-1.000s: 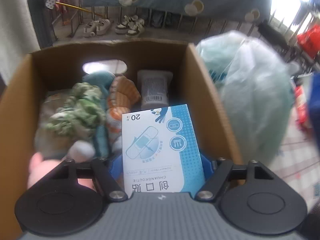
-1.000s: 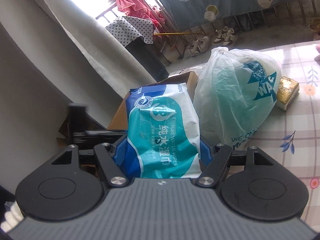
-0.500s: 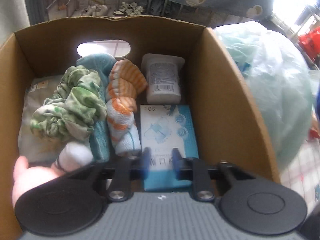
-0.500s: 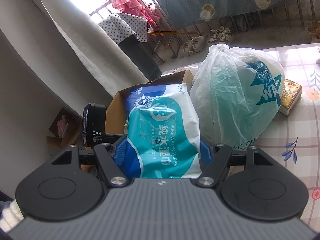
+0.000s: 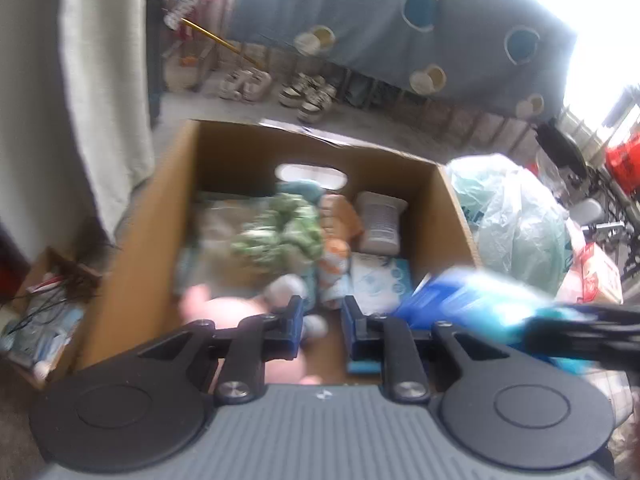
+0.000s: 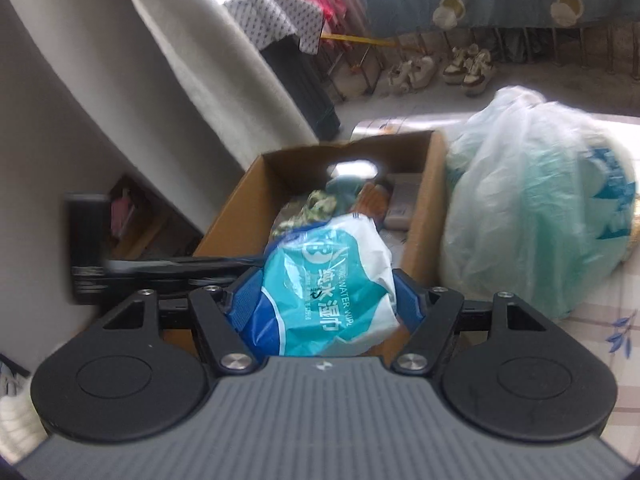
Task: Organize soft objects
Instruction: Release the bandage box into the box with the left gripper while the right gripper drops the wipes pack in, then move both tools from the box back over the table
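A cardboard box (image 5: 156,240) holds soft things: a green scrunchie (image 5: 280,236), an orange striped cloth (image 5: 336,236), a grey pack (image 5: 380,224) and the blue-white bandage pack (image 5: 380,284) lying flat. My left gripper (image 5: 320,320) is empty, its jaws a narrow gap apart, above the box's near edge. My right gripper (image 6: 320,300) is shut on a teal and white wet wipes pack (image 6: 324,284) over the box's (image 6: 424,216) near right corner. The wipes pack shows blurred in the left wrist view (image 5: 472,300).
A bulging pale green plastic bag (image 5: 516,232) stands right of the box, also in the right wrist view (image 6: 532,208). A small box of clutter (image 5: 44,316) sits on the floor at the left. A grey curtain (image 6: 180,72) hangs behind.
My left gripper let the bandage pack go inside the box, narrowed its jaws and pulled back and up. My right gripper carried the wipes pack left, over the box.
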